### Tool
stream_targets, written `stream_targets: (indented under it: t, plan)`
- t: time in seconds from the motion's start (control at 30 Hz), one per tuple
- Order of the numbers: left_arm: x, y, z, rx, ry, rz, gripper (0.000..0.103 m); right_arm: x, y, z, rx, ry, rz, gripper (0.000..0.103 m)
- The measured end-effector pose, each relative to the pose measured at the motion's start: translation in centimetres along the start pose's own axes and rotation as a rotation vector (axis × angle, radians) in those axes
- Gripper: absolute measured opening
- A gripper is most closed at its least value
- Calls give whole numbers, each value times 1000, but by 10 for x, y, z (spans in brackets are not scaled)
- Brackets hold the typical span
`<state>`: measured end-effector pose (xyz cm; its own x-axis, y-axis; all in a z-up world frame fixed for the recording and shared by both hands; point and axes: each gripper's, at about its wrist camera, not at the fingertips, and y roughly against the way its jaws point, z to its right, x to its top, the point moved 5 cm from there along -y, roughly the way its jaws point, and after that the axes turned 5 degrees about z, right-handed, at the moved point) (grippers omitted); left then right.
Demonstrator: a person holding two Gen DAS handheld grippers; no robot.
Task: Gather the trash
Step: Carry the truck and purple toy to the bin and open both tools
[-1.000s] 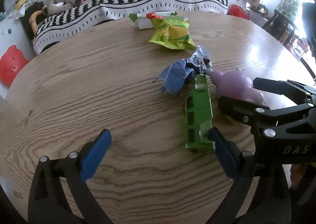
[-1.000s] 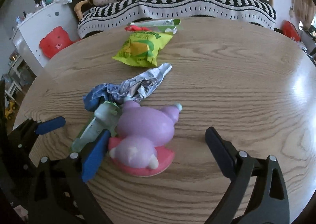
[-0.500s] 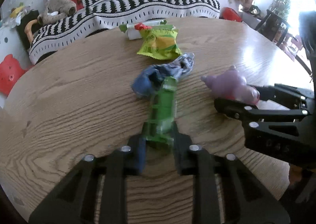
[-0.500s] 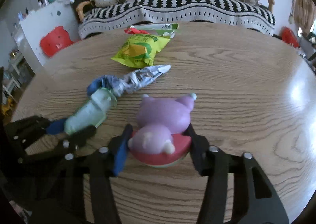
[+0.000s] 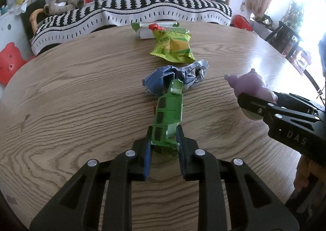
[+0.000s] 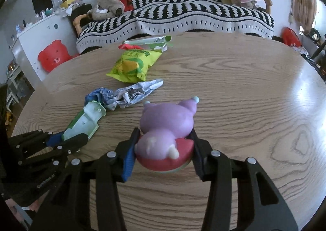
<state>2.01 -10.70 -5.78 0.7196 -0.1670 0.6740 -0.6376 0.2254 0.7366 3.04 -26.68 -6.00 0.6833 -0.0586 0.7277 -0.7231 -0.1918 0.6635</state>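
My left gripper (image 5: 164, 145) is shut on the near end of a green toy truck (image 5: 169, 112), which also shows in the right wrist view (image 6: 83, 123). My right gripper (image 6: 163, 147) is shut on a purple and pink animal toy (image 6: 167, 127), seen at the right of the left wrist view (image 5: 250, 86). A crumpled blue and silver wrapper (image 5: 179, 77) lies just beyond the truck. A yellow-green snack bag (image 5: 173, 46) and a green and white wrapper with a red scrap (image 5: 150, 28) lie farther back on the round wooden table (image 5: 81, 88).
A black and white striped sofa (image 5: 142, 7) stands behind the table with a plush toy (image 5: 65, 0) on it. A red bear stool (image 6: 54, 55) and a white cabinet (image 6: 34, 33) stand at the left. The table edge curves close at the right (image 6: 313, 80).
Both grippers went from open to shut: the left closed on the green truck, the right on the purple toy. The truck has turned to point away from the left gripper.
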Motion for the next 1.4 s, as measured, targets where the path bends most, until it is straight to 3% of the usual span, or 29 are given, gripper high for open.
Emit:
stream_targets:
  t: [0.37,0.5,0.6,0.7,0.87,1.0,1.07,1.23,1.3,1.4]
  plan:
    - [-1,2,0,-4,-5,7,21,1,3,4,0,-16,3,47]
    - [5,30,9,-60,60,96,21,6,17,11,26,-71,49,46]
    - [6,51,28,-109,75,127,21,6,64,32,20,-144,141,46]
    - [7,78,69,-167,20,151,21,-4,120,64,-14,-193,206,46]
    - [-2,123,178,-344,-146,138,21,-41,211,137,-89,-310,268,46]
    - [-34,139,269,-509,-317,36,21,-78,276,185,-181,-358,305,46]
    - [-61,133,310,-532,-424,-26,21,-105,293,206,-214,-382,291,46]
    - [-134,58,365,-480,-556,-290,21,-208,241,255,-219,-534,51,46]
    - [-155,32,373,-450,-574,-361,21,-245,215,270,-198,-616,-24,46]
    - [-176,1,379,-433,-553,-440,21,-272,187,278,-182,-653,-91,46]
